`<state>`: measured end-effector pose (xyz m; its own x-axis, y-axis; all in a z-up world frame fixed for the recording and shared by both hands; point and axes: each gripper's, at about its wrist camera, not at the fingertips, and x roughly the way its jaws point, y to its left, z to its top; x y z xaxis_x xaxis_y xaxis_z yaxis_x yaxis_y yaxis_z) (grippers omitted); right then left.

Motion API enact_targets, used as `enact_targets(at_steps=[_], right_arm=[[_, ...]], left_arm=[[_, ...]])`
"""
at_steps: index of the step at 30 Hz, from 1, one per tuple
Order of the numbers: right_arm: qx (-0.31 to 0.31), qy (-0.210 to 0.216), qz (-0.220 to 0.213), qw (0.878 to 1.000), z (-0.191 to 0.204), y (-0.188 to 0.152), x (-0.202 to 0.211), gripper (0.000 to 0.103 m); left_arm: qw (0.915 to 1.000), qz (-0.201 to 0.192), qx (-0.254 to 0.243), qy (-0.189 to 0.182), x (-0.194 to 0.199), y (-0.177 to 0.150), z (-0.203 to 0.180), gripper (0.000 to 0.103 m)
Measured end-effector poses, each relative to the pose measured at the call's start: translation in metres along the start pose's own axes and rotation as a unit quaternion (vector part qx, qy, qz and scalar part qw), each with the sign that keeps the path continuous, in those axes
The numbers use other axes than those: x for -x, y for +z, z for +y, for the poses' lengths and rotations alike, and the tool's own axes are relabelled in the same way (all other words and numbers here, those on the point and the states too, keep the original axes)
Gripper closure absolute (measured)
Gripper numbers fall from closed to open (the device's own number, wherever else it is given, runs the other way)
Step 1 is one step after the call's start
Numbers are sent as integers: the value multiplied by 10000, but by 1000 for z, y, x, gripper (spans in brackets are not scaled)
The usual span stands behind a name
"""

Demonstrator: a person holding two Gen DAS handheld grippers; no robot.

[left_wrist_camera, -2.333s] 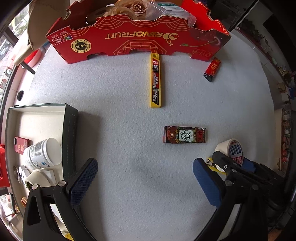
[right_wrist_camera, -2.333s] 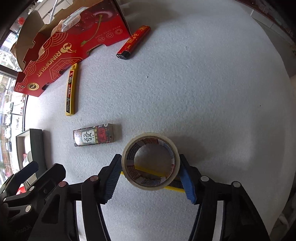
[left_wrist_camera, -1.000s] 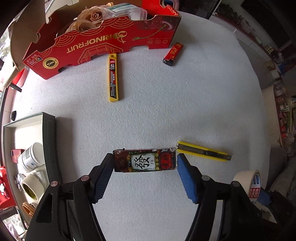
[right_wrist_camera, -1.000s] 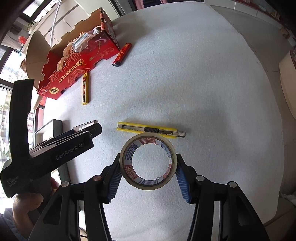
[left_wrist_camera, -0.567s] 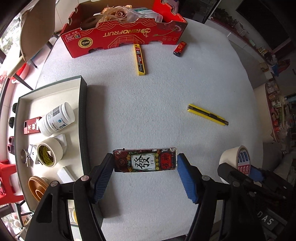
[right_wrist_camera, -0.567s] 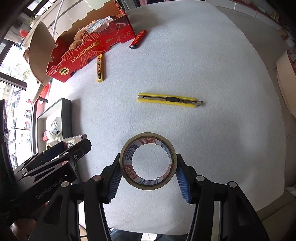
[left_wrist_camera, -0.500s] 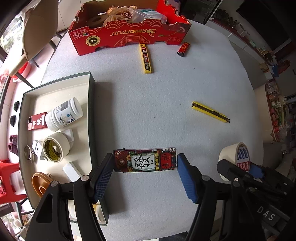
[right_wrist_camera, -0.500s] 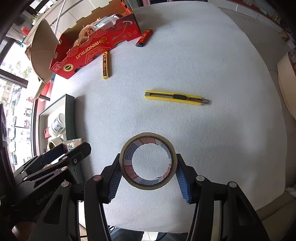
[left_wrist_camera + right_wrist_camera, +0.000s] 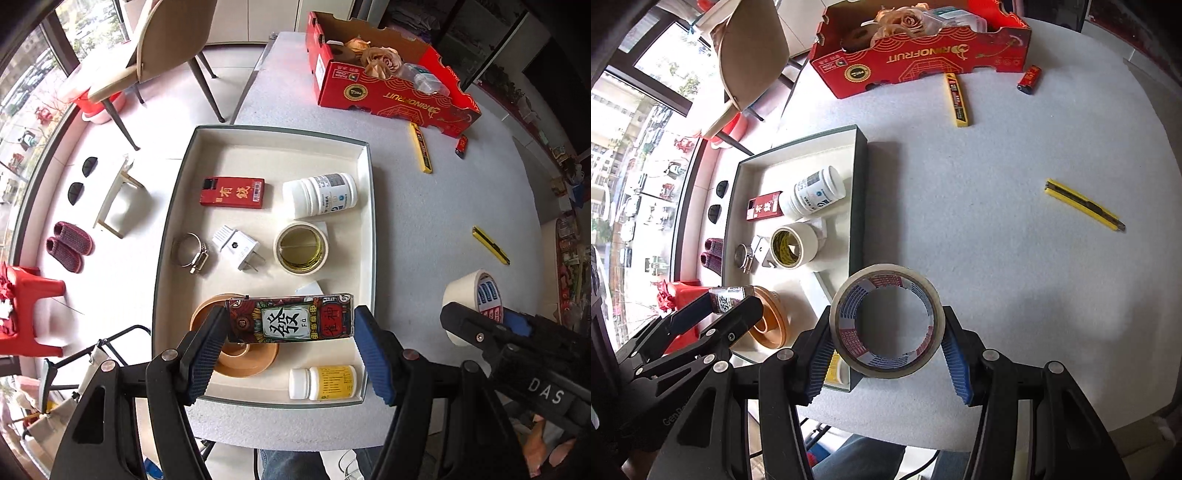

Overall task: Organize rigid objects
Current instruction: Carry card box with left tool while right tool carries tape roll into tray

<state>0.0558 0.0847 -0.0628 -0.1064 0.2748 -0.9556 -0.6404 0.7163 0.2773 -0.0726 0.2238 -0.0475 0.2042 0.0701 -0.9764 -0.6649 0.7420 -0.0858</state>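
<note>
crowded tray [image 9: 370,236], open tabletop [image 9: 1015,258] beside

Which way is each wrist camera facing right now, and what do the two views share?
Left wrist: steeply down over the tray; left gripper clamps the patterned box; right gripper at right edge.
Right wrist: steeply down over the table beside the tray; right gripper clamps the tape roll; left gripper at lower left.
Shared: tray, red carton, yellow cutter.

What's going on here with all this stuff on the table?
A person is tidying small items into a shallow tray, with tongs in each hand. The left tongs grip a decorated little box by its ends over the tray. The right tongs grip a tape roll above the tray's edge. Two yellow utility knives and a red lighter lie on the table.
</note>
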Motion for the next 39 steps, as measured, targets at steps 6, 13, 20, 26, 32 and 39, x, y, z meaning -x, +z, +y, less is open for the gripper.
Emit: enact_targets(at_steps=[6,13,20,26,32,39], right_arm=[[371,66,112,9992,44,1,-15,48],[594,22,210,9980,69,4,-26,48],[627,-64,305,9975,77,9,-32,48],[529,-67,418,9977,75,10,-40,48],[430,-41,557,9975,72,13,-54,48],[340,99,742,9966,65,23,-71,47]], left_arm=[[9995,-63,249,205,-1,-4,37,31],[9992,-30,263,284,-8,-4,52,31],[9995,47,209,251,-17,2,55,31],[9994,137,163,260,-24,4,55,31],[9990,299,126,300,-36,7,56,31],[9986,407,298,141,-47,14,63,30]])
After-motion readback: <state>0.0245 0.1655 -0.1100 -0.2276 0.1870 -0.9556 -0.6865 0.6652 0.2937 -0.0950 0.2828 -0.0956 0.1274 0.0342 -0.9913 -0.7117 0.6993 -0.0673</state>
